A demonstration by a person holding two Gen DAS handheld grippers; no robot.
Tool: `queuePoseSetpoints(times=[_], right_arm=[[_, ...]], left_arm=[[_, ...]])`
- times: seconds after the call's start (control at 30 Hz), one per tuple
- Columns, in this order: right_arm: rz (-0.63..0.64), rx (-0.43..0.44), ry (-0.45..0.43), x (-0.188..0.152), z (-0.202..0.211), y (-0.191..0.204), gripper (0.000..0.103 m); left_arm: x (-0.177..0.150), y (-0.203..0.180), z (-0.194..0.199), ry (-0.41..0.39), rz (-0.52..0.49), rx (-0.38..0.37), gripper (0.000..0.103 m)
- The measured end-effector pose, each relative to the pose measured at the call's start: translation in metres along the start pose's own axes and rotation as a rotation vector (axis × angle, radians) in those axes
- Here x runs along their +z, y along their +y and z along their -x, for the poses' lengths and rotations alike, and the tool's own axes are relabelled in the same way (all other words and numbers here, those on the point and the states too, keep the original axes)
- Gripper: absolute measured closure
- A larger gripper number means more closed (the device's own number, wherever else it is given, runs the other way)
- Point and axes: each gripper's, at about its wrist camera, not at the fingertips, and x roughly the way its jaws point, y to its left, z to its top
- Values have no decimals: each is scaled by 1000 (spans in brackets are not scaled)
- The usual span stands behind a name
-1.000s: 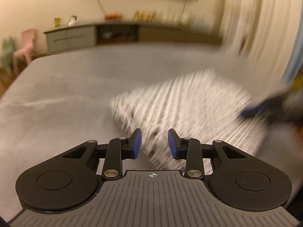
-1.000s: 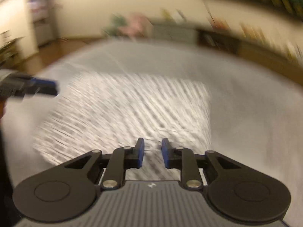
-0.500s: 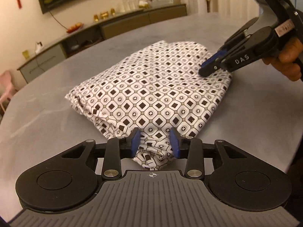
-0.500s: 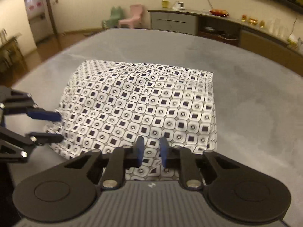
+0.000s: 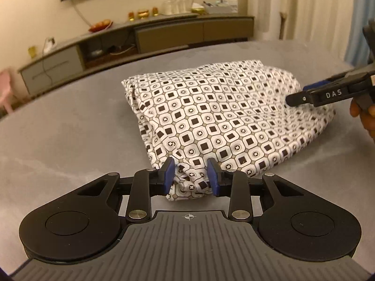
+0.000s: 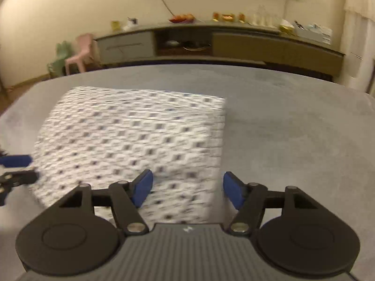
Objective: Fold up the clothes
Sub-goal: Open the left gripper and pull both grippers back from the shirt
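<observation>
A folded cloth (image 5: pixel 222 114) with a black-and-white square print lies in a thick bundle on the grey table (image 5: pixel 70 126). My left gripper (image 5: pixel 191 178) is at the bundle's near corner, its blue pads pressed on the bunched fabric between them. In the right wrist view the cloth (image 6: pixel 131 140) is blurred, and my right gripper (image 6: pixel 187 187) stands wide open over its near right corner with nothing pinched. The right gripper (image 5: pixel 295 96) also shows from the left wrist view, hovering over the bundle's right side, held by a hand (image 5: pixel 365 119). The left gripper (image 6: pixel 18 168) peeks in at the left edge.
Bare grey table (image 6: pixel 293 140) spreads to the right of and beyond the cloth. A long low sideboard (image 6: pixel 211 44) with small items stands against the far wall. Small pink and green chairs (image 6: pixel 77 53) sit at its left. Curtains (image 5: pixel 293 7) hang at the right.
My right gripper has opened wide and let go of the cloth edge. The folded bundle has settled on the table. The left gripper's finger gap is unchanged.
</observation>
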Motion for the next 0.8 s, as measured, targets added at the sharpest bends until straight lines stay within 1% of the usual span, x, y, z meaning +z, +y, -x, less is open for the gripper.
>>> queuePoseSetpoints(times=[0.1, 0.17, 0.2, 0.27, 0.37, 0.4, 0.43, 0.47, 0.5, 0.53, 0.6, 0.7, 0.8], right_arm=[[-46, -1, -11, 2, 5, -16, 44], [-65, -9, -42, 7, 14, -20, 45], [-62, -1, -55, 11, 17, -18, 45], [-47, 28, -74, 22, 22, -9, 45], [-4, 53, -79, 24, 37, 9, 46], [7, 50, -72, 22, 43, 13, 45], [9, 41, -66, 19, 50, 18, 43], [1, 35, -65, 14, 58, 20, 38], [-13, 35, -65, 9, 66, 22, 37], [-31, 36, -64, 4, 73, 24, 34], [-61, 45, -53, -7, 83, 32, 31], [-54, 52, -39, -24, 96, 41, 28], [-55, 36, -36, -40, 111, 50, 26]], left_arm=[[-4, 9, 4, -1, 95, -13, 81], [-4, 6, 8, 4, 130, -17, 79], [-3, 0, 9, 7, 118, -14, 76], [-2, -11, 11, 12, 96, -8, 74], [-3, -20, 30, -11, 141, 13, 73], [-4, -23, 37, -19, 156, 21, 69], [-5, -25, 43, -27, 170, 28, 62], [-5, -28, 50, -35, 185, 35, 58], [-6, -31, 56, -42, 200, 42, 45], [-7, -34, 63, -50, 215, 49, 27], [-8, -39, 76, -65, 245, 63, 14], [-10, -47, 95, -87, 289, 83, 12], [-23, -59, 100, -38, 335, 50, 12]])
